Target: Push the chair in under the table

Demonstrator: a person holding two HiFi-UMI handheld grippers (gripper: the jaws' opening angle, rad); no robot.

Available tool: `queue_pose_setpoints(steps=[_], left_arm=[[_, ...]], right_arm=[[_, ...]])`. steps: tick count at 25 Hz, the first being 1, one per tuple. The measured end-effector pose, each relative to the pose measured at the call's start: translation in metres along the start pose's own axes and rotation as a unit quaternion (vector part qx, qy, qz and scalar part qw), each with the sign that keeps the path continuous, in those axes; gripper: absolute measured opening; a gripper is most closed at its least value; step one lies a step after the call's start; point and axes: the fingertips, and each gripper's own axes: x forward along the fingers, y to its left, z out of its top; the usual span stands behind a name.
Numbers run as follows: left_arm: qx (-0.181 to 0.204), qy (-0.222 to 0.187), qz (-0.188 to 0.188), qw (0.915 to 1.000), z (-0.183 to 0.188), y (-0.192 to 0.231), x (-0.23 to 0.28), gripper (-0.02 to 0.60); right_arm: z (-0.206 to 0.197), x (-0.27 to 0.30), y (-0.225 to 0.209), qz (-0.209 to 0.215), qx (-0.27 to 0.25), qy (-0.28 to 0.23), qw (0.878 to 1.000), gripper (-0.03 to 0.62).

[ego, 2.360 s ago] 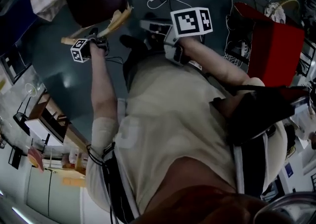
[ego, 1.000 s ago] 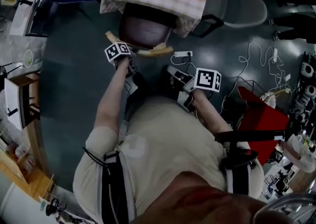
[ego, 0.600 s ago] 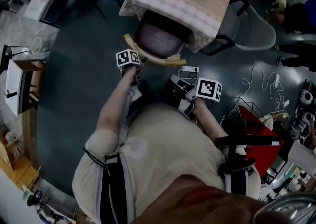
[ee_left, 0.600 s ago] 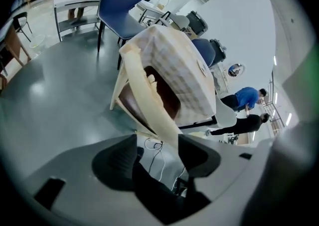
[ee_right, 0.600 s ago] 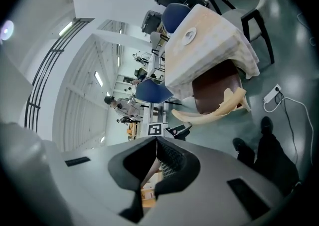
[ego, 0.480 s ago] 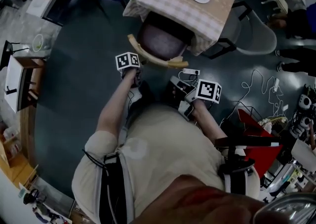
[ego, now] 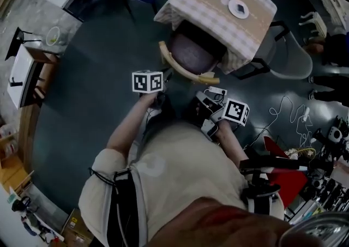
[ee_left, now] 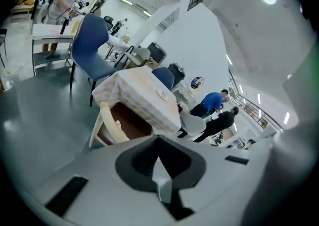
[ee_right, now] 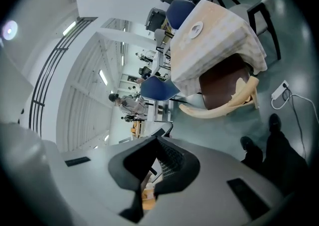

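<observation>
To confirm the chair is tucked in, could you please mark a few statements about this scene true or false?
The seat of the chair sits under the table. True.
The left gripper is clamped on the chair. False: its jaws have just closed on nothing, clear of the chair.
A round dish lies on the table. True.
The right gripper is open. False: it is shut and empty.
</observation>
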Motion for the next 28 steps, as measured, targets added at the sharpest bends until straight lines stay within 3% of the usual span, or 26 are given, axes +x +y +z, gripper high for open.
queue_pose_setpoints(steps=[7,14,20,28], left_arm=[[0.074,-0.042,-0.046,0.9953,0.021,-0.056,-0.04,0.008],[0.133,-0.084,-0.039,0.9868,0.033,-0.106,-0.07,0.008],[0.19,-0.098,-0.005,0.9769,0.025,-0.145,-0.066,0.008],[0.203,-0.109,0.009,0.973,0.005,-0.188,-0.066,0.008]], right_arm=[[0.003,0.001,0.009,0.027,-0.02,-0.004,0.999,0.012],[0.011,-0.016,0.017,0.056,-0.029,0.005,0.998,0.012],[0.024,-0.047,0.007,0.067,-0.035,0.001,0.997,0.012],[0.028,-0.077,0.006,0.1,-0.065,0.01,0.993,0.012]])
